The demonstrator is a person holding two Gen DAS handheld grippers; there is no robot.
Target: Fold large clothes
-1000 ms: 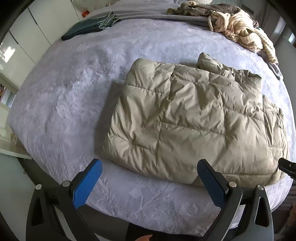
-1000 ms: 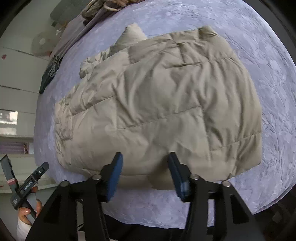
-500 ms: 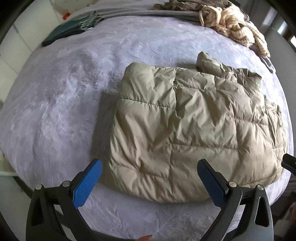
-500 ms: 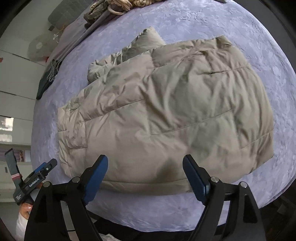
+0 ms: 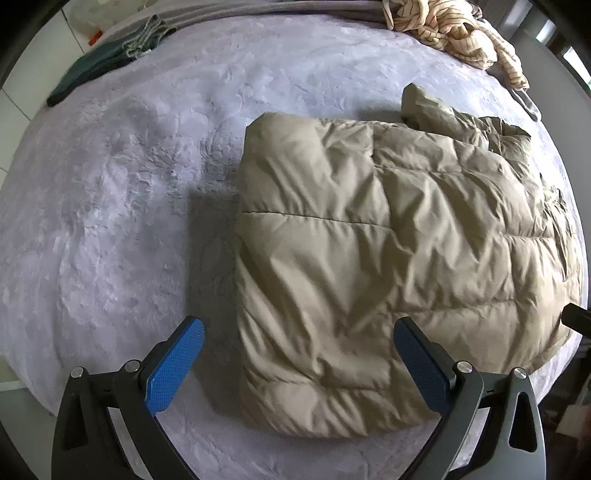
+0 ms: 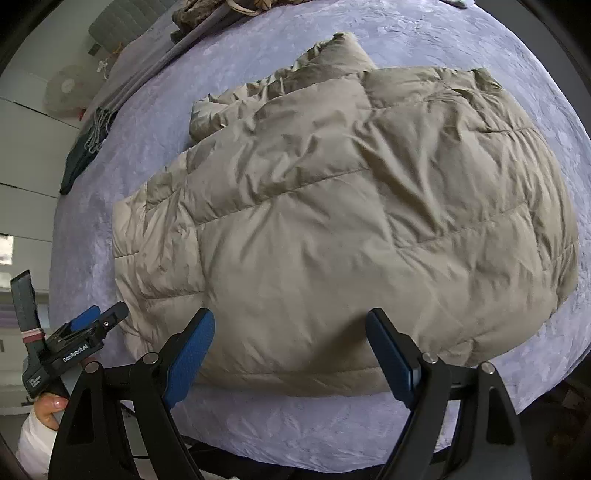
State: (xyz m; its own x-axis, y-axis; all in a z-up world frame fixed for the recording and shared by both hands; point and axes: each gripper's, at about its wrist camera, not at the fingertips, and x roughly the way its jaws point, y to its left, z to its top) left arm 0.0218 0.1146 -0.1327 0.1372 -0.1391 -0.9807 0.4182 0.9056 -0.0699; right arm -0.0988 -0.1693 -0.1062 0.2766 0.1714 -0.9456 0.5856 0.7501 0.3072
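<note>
Left gripper [image 5: 297,363]: I hold it with its blue pads spread wide, gripping nothing, above the near left corner of the jacket.
Right gripper [image 6: 290,354]: mine too, jaws wide apart and empty, over the jacket's near edge.
Jacket [image 5: 391,266]: tan, quilted and puffy, folded into a rough rectangle and lying flat on the bed, with a sleeve or collar sticking out at its far side.
Bed [image 5: 122,206]: covered in a lavender textured spread.
Striped cloth [image 5: 454,35]: cream, crumpled at the far right edge, well apart from the jacket.
Dark garment [image 5: 107,62]: at the far left edge.
</note>
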